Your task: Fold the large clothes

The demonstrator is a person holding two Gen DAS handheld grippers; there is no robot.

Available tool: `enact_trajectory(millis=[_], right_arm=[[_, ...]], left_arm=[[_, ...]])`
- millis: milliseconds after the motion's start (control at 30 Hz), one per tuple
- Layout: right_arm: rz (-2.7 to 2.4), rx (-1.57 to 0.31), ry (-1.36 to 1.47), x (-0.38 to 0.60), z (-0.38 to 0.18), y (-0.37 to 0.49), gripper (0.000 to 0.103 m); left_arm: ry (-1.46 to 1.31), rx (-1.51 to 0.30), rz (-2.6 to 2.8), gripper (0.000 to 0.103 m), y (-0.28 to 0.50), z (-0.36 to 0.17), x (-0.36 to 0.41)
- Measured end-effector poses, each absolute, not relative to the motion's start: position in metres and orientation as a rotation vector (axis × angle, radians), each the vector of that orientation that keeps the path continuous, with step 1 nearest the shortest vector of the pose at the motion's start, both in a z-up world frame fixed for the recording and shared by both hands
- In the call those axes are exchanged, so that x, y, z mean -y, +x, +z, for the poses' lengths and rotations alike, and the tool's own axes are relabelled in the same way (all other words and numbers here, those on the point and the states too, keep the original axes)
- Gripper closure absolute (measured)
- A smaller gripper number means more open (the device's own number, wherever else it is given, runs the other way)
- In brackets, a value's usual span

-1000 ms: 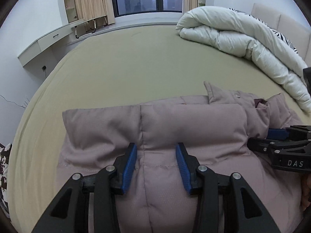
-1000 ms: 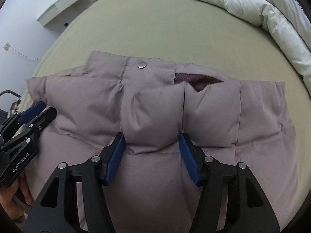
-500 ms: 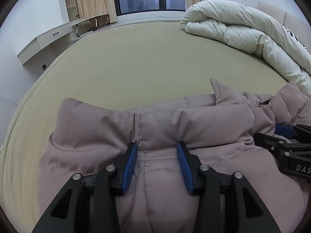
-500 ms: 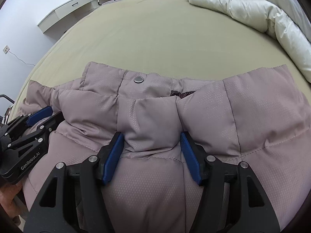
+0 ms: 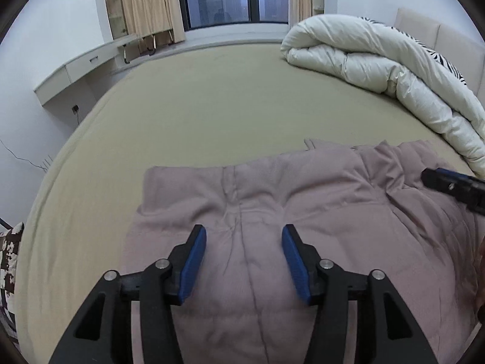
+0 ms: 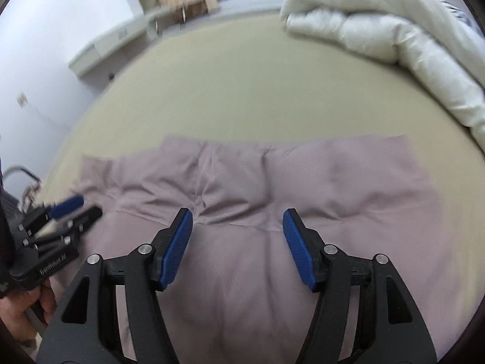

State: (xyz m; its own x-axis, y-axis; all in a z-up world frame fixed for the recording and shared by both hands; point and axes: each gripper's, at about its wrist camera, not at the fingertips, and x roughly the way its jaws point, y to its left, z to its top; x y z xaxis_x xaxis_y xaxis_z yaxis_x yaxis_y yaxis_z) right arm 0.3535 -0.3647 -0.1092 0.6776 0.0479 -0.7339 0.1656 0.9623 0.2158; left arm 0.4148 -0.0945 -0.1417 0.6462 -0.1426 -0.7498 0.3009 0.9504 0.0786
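A mauve padded jacket lies folded on the beige bed, its far edge toward the window; it also fills the lower right wrist view. My left gripper is open just above the jacket's left part, nothing between its blue pads. My right gripper is open above the jacket's middle, empty. The right gripper's tip shows at the right edge of the left wrist view. The left gripper shows at the left of the blurred right wrist view.
The beige bed sheet stretches beyond the jacket. A rolled white duvet lies at the back right. A white wall desk and a window with curtains stand behind the bed. A patterned cloth is at the far left edge.
Both grippers opened wider and drew back from the jacket fold they straddled. The raised fold now lies flatter on the jacket. The right wrist view is blurred from motion.
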Motion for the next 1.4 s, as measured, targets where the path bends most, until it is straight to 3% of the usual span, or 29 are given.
enact_trajectory(millis=[67, 233, 567, 733, 767, 900, 1033, 1400], right_arm=[[-0.137, -0.83, 0.262, 0.385, -0.109, 0.328, 0.014], [-0.18, -1.043, 0.211, 0.421, -0.157, 0.311, 0.018], [-0.189, -1.051, 0.165, 0.417, -0.194, 0.325, 0.017], [-0.232, -1.054, 0.196, 0.419, -0.159, 0.311, 0.02], [-0.206, -0.989, 0.217, 0.413, -0.137, 0.293, 0.025], [-0.095, -0.878, 0.245, 0.376, -0.094, 0.236, 0.025], [-0.066, -1.073, 0.086, 0.335, -0.151, 0.233, 0.025], [-0.108, -1.07, 0.017, 0.326, -0.182, 0.233, 0.024]], left_arm=[[0.188, -0.838, -0.251, 0.04, 0.398, -0.139, 0.084], [0.159, -0.934, -0.276, 0.04, 0.401, -0.173, 0.082], [0.181, -0.924, -0.25, 0.037, 0.419, -0.2, 0.103], [0.148, -0.993, -0.253, 0.042, 0.411, -0.171, 0.093], [0.135, -0.988, -0.26, 0.047, 0.401, -0.16, 0.089], [0.139, -0.87, -0.297, 0.046, 0.339, -0.13, 0.087], [0.186, -0.967, -0.311, 0.043, 0.33, -0.179, 0.104], [0.218, -0.96, -0.28, 0.041, 0.34, -0.207, 0.118]])
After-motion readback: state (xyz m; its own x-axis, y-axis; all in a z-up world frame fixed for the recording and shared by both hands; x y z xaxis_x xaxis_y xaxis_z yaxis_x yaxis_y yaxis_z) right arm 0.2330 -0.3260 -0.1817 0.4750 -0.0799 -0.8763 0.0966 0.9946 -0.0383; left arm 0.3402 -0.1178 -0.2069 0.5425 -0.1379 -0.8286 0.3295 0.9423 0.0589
